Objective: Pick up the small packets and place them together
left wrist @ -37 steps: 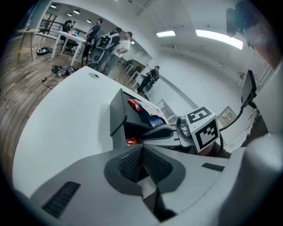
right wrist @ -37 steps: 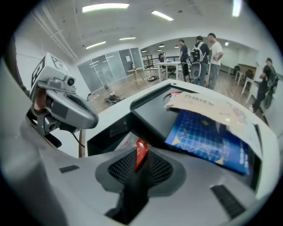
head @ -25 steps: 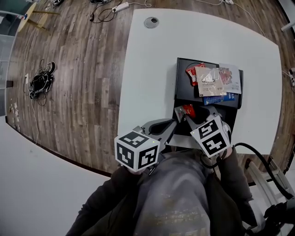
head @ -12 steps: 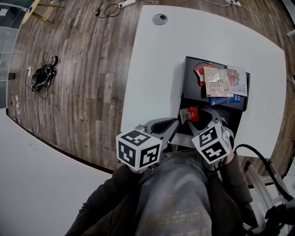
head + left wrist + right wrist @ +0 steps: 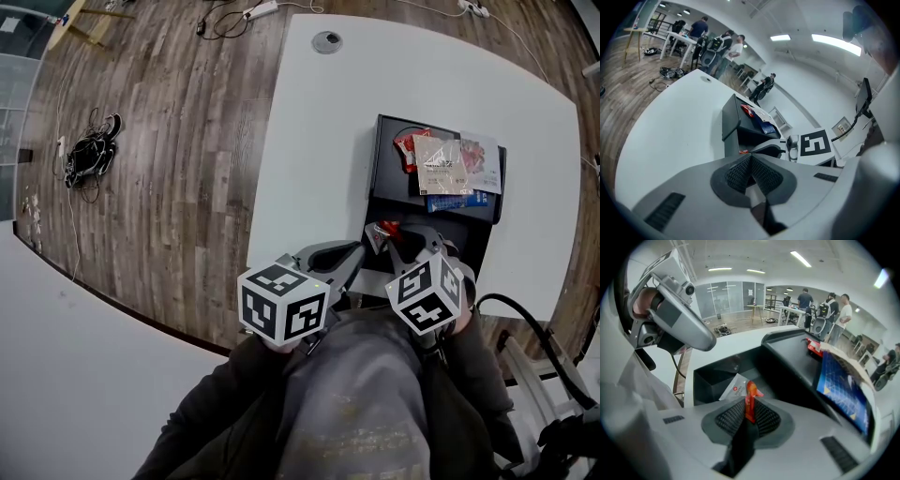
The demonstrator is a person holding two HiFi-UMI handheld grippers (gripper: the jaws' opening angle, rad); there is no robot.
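Red packet [image 5: 750, 400] is pinched edge-on between the pads of the right gripper [image 5: 749, 408], bottom centre of the right gripper view. The packet's top sticks up past the fingertips. The jaws have just been closing and now press on it from both sides. In the head view the same red packet [image 5: 385, 228] sits at the tip of the right gripper [image 5: 390, 236], lower centre-right of the frame, over the lower compartment [image 5: 469, 240] of the black tray [image 5: 388, 178].

A white sachet [image 5: 734, 387] lies in that compartment, just behind and left of the pinched packet; contact between the two cannot be told.

The other packets are piled on the tray's upper tier, up and right of the gripper in the head view, apart from it:
- second red packet [image 5: 409, 148] at the pile's left
- beige packet [image 5: 438, 164] in the middle, overlapping it
- pink-printed packet [image 5: 478, 157] at the right
- blue packet [image 5: 448, 201] along the lower edge, partly under the beige one

In the right gripper view the blue packet [image 5: 843, 395] fills the right side, overhanging the tier edge.

The left gripper [image 5: 751, 163] has its pads pressed together with nothing between them. In the head view the left gripper [image 5: 359, 247] is just left of the right one, at the tray's lower-left corner, over the edge of the white table [image 5: 319, 141].
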